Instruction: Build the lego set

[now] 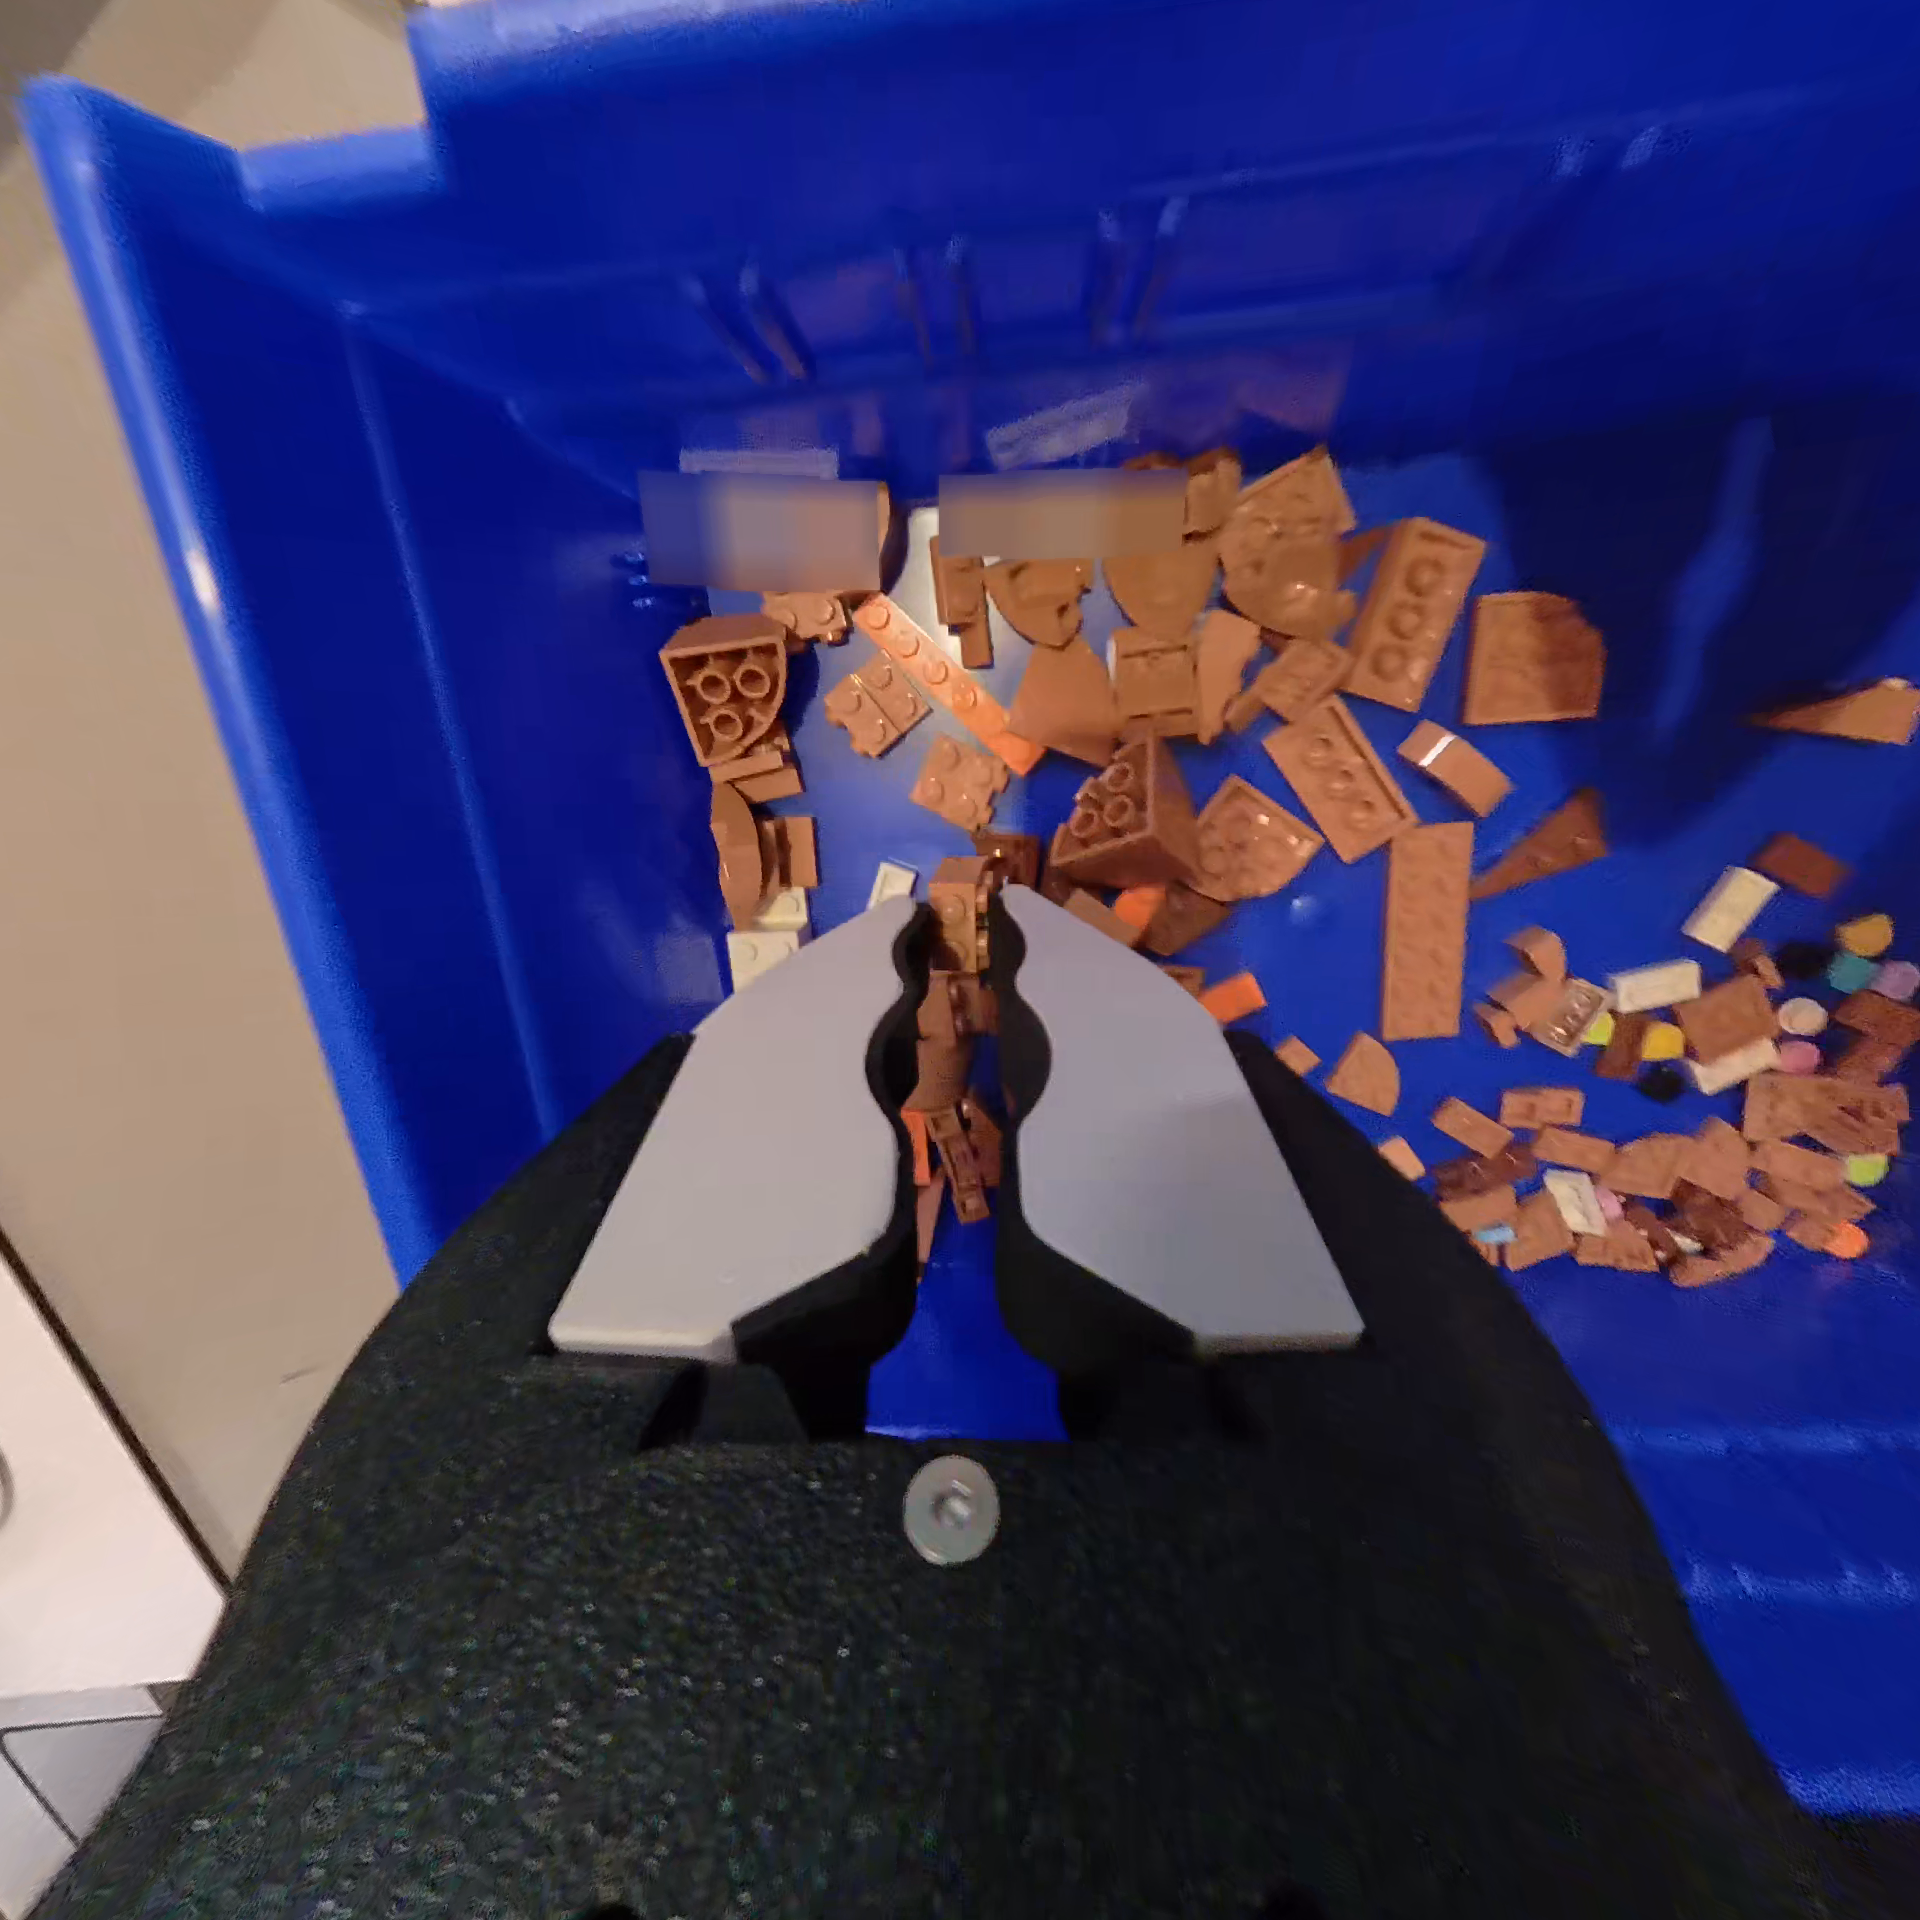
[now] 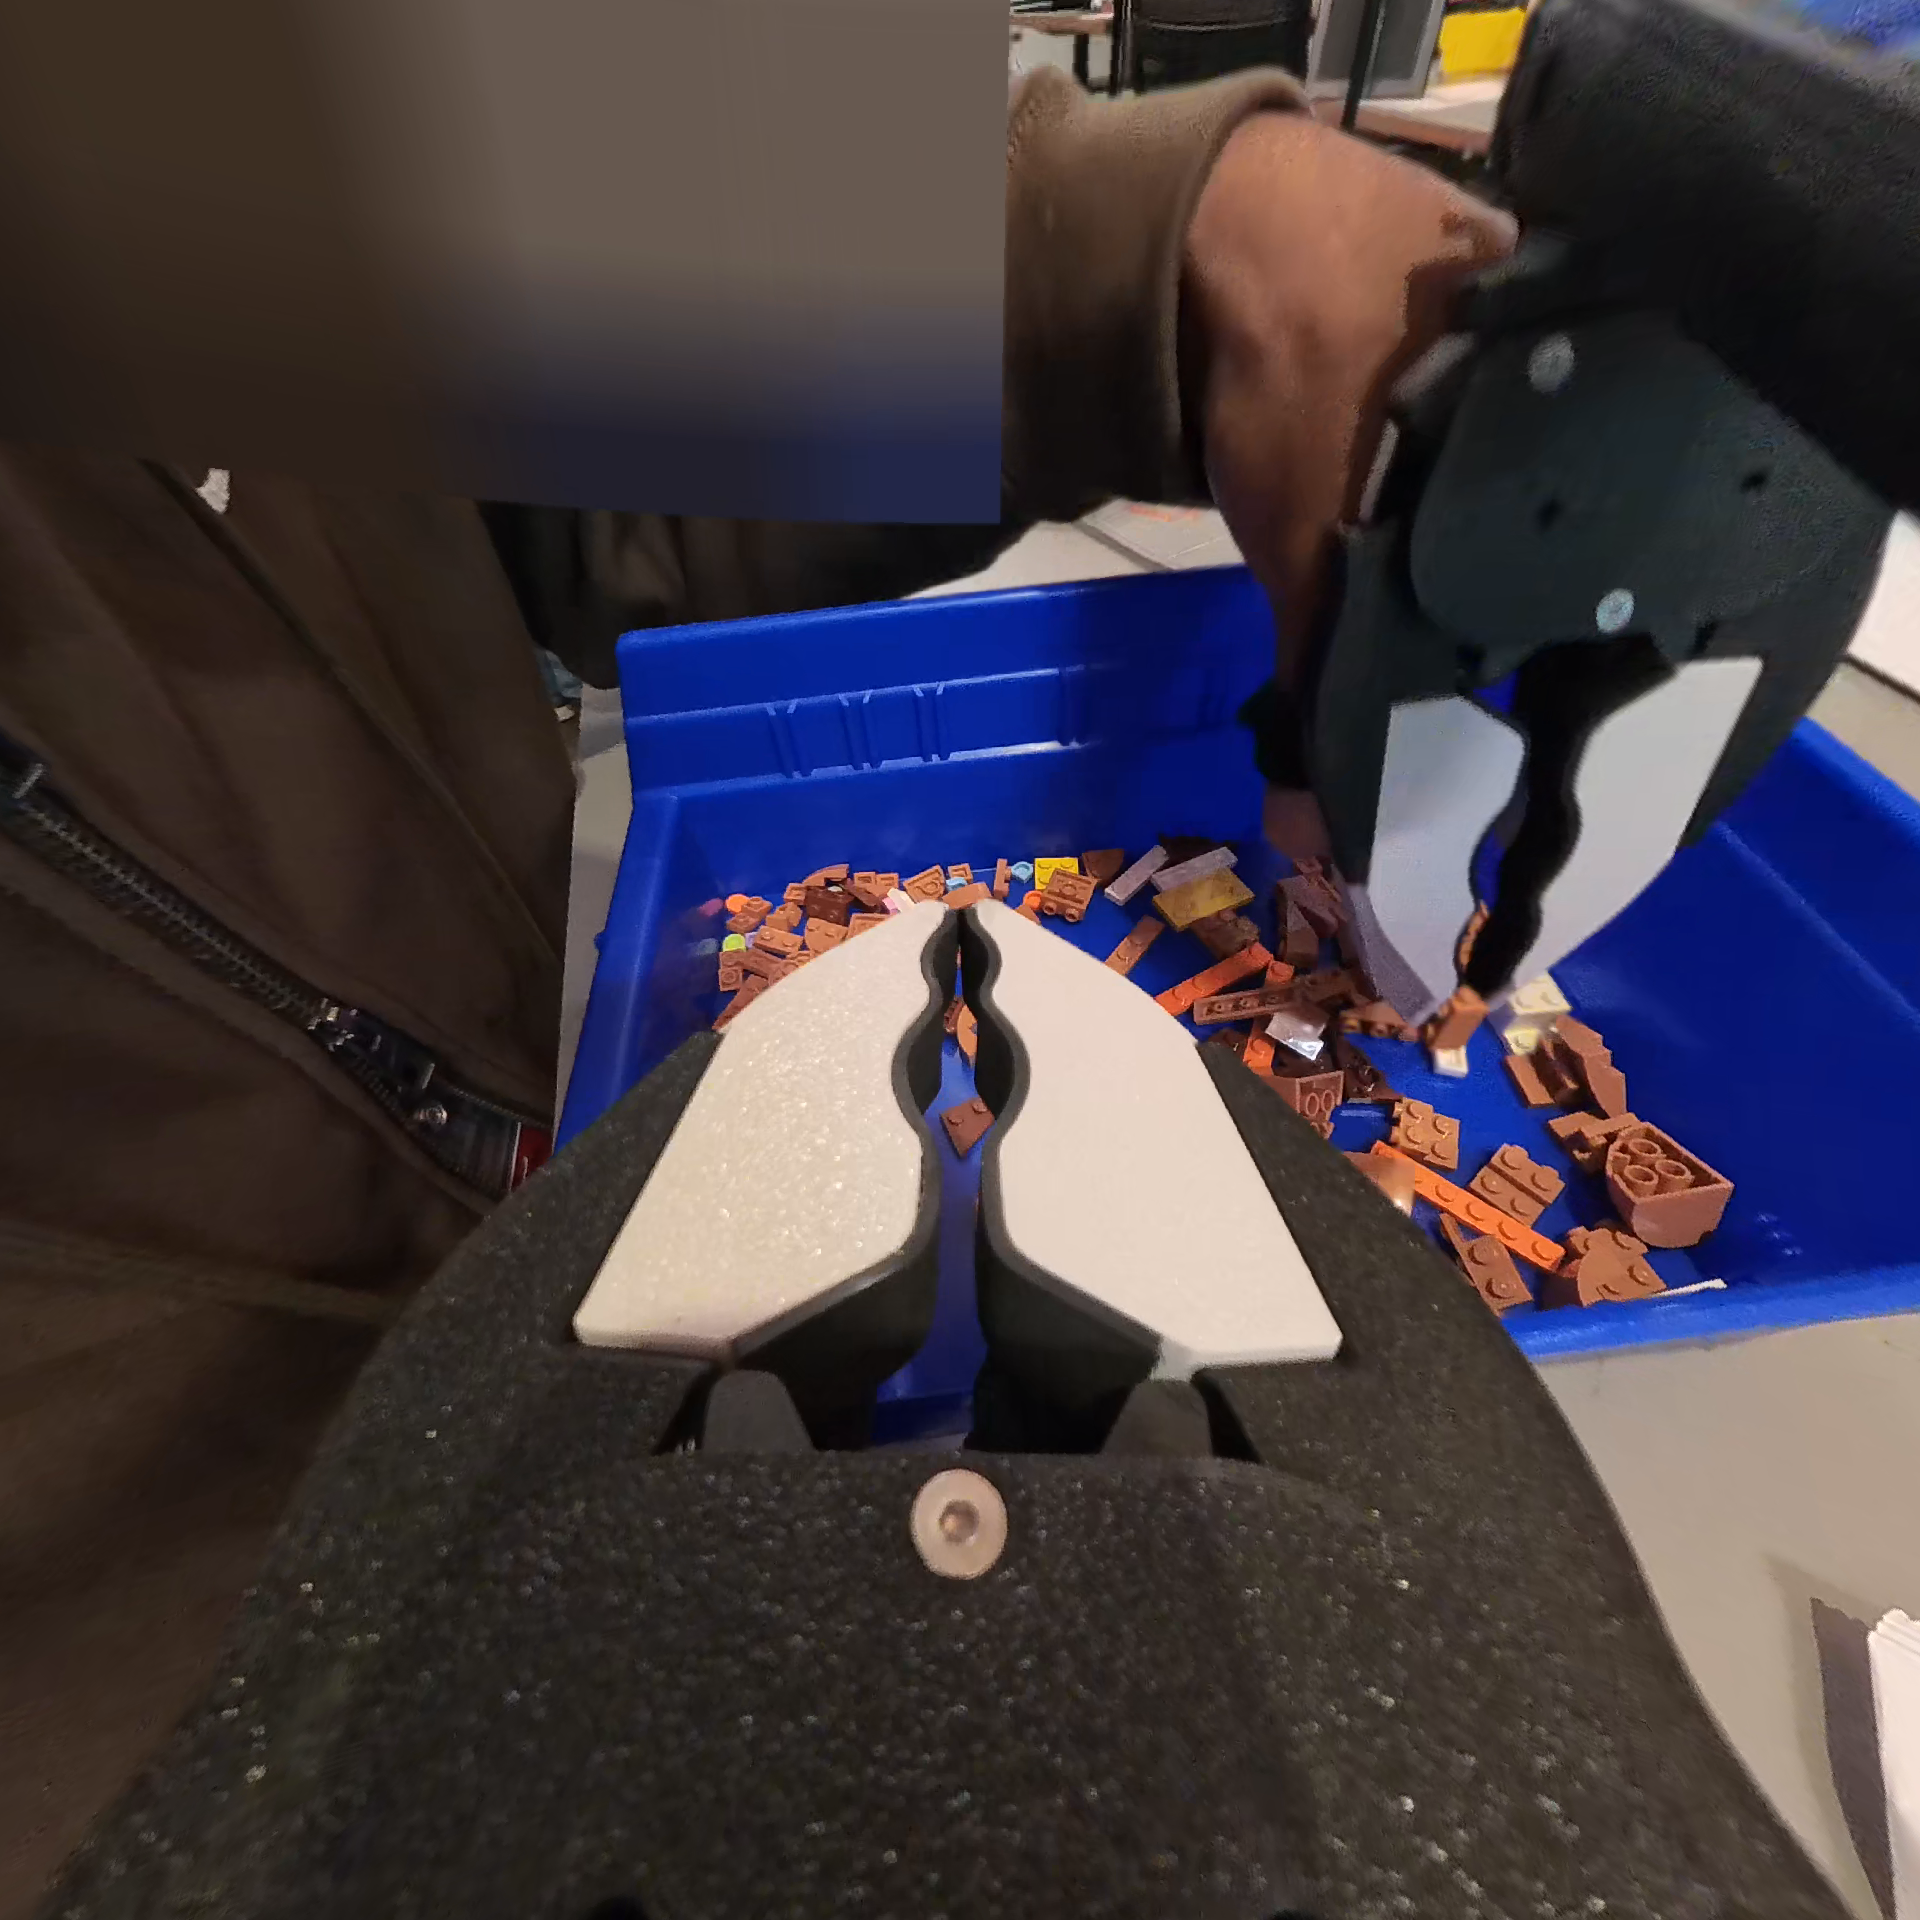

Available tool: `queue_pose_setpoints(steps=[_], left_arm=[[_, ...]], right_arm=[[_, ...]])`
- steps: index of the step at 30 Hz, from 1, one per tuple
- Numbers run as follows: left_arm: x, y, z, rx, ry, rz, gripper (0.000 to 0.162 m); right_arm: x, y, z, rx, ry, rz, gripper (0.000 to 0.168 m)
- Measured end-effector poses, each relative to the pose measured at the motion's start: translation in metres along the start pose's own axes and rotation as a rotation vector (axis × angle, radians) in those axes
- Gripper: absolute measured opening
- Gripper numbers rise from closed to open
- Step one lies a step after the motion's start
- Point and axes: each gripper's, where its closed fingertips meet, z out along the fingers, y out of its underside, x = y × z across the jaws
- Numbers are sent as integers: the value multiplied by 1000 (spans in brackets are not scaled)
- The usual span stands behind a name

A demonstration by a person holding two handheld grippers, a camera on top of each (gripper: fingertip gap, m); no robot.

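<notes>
Blue bin (image 1: 312, 727): loose bricks. Left gripper (image 1: 961, 914) pinches small brown brick (image 1: 956, 904); right gripper (image 2: 958, 920) pressed together, empty. Risk: shallow tip grip, brick may slip.

Blurred patches over bin (image 1: 1039, 260) labels

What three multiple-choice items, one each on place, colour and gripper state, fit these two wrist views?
1. Where do the loose lego pieces lie?
A. on the blue plastic bin's floor
B. on a wooden shelf
C. in a glass bowl

2. Main colour of the pieces?
A. green
B. brown
C. black

3. What is in the left gripper?
A. nothing
B. a small brown lego piece
C. a pencil

Key: 1 A, both views show the pieces spread inside the bin; 2 B, brown dominates, with a few orange, cream and pastel ones; 3 B, the right wrist view shows the piece pinched at its fingertips, while the right gripper is shut on nothing.
</notes>
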Motion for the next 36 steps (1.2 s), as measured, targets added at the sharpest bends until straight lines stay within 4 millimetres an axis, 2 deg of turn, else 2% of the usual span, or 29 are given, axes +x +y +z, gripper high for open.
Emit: queue_pose_setpoints(steps=[2, 6, 12, 17, 20, 23, 29, 36], left_arm=[[2, 1, -8, 22, 2, -1, 11], [0, 10, -12, -5, -26, -6, 28], [-8, 31, -11, -126, -78, 4, 27], [-17, 44, 2, -267, -110, 34, 24], [-13, 52, 14, -363, -67, 81, 23], [-9, 60, 18, -436, -36, 122, 24], [-4, 59, 22, -461, -15, 173, 23], [12, 32, 27, -290, 58, 160, 23]], right_arm=[[0, 0, 0, 2, -3, -1, 0], [0, 0, 0, 5, -4, -1, 0], [0, 0, 0, 6, 0, 2, 0], [0, 0, 0, 6, -4, 2, 0], [0, 0, 0, 6, -4, 3, 0], [0, 0, 0, 7, -4, 4, 0], [0, -1, 0, 10, -8, 5, 0], [0, 0, 0, 5, -6, 4, 0]])
